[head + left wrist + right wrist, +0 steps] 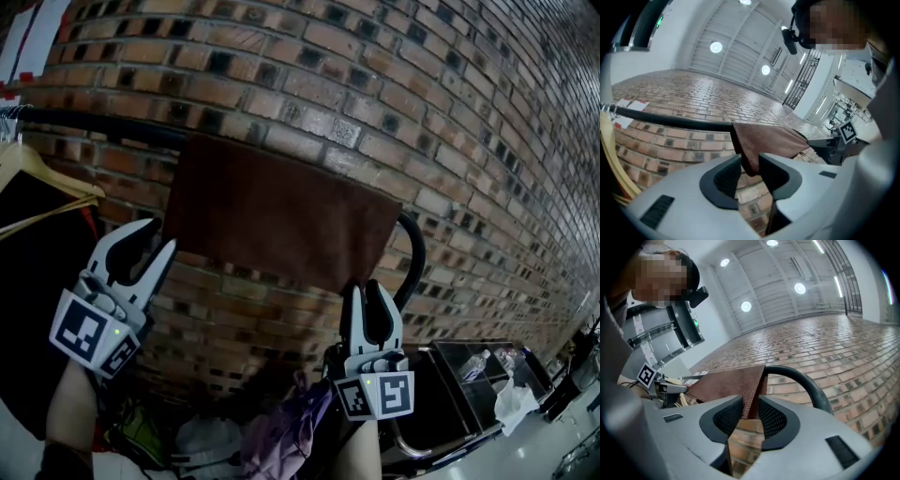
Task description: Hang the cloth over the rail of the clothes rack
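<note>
A brown cloth (281, 211) hangs draped over the black rail (94, 125) in front of a brick wall. My left gripper (157, 236) stands open just beside the cloth's lower left corner. In the left gripper view the corner of the cloth (768, 140) shows beyond the left gripper (750, 161), and its pads do not press on it. My right gripper (367, 286) reaches up to the lower right hem with its fingers close together. In the right gripper view the cloth (726, 387) fills the gap of the right gripper (750, 404), beside the rail's curved end (806, 380).
A wooden hanger (47, 178) with a dark garment hangs on the rail at the left. Below lie a purple cloth (281, 431) and bags. A dark cart (450, 394) with plastic bottles (487, 361) stands at the lower right.
</note>
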Demonstrator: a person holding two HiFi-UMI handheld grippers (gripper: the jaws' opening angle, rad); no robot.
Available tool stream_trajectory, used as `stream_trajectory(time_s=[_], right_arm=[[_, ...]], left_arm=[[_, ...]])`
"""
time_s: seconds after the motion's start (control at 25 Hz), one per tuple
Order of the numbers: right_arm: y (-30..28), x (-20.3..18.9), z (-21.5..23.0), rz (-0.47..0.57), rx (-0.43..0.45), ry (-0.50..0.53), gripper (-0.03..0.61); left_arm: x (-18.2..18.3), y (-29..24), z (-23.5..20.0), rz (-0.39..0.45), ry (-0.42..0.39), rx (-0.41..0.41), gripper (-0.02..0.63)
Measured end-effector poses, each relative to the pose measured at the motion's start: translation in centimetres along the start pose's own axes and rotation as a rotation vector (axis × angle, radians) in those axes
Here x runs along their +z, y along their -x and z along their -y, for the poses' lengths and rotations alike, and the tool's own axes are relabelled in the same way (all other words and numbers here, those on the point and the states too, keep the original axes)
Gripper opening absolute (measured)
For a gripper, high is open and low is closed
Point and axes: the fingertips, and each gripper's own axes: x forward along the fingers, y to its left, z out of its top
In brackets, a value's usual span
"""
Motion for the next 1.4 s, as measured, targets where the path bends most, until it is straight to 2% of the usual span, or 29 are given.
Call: stream_trajectory(time_s=[0.12,0.24,0.28,0.36,0.52,0.68,0.8,0.96,1.04,1.24,1.4], right_arm=[[2.6,-0.7,-0.3,-0.012,-0.081,0.058,0.094],[4.2,-1.8,-0.6,-0.015,-0.127,0.093,0.094],[4.1,-2.3,-0.7,-0.018,-0.126,0.083,0.094],[3.6,-3.0,-0.6,-0.023,-0.122,0.031,0.087],[4.1,-2.7,-0.4,-0.007,-0.145,-0.047,0.089],[5.3,-4.6,-1.4,-0.042,-0.139,-0.054,0.089],[6.1,-6.0,-3.1,-0.059,-0.122,-0.075,0.07],[6.8,-6.2,-5.6,-0.037,-0.099,-0.123,0.029],[7.3,-6.8,-6.7,-0.047,-0.086,-0.152,0.029],[8.7,-9.6,-8.8,-0.131,-0.051,-0.155,0.029],[10.0,-12.4,-10.0,-0.25,-0.026,-0.125,0.026]], left_arm=[[-1.1,1.9,-0.1,-0.025,-0.024,0.052,0.153],[-3.0,3.0,0.2,-0.038,0.019,0.06,0.153],[-3.7,2.8,0.5,-0.042,0.051,0.049,0.153],[-4.8,1.8,1.2,-0.051,0.102,0.027,0.11],[-5.0,1.4,2.5,-0.052,0.062,0.016,0.117],[-5.5,2.3,2.5,-0.053,0.07,0.026,0.113],[-6.6,3.2,2.9,-0.067,0.085,0.049,0.072],[-9.0,4.6,4.7,-0.115,0.129,0.036,0.061],[-10.3,5.4,5.7,-0.139,0.157,0.032,0.057],[-13.6,7.2,7.8,-0.206,0.231,0.032,0.04],[-15.5,8.5,8.8,-0.245,0.285,0.04,0.018]])
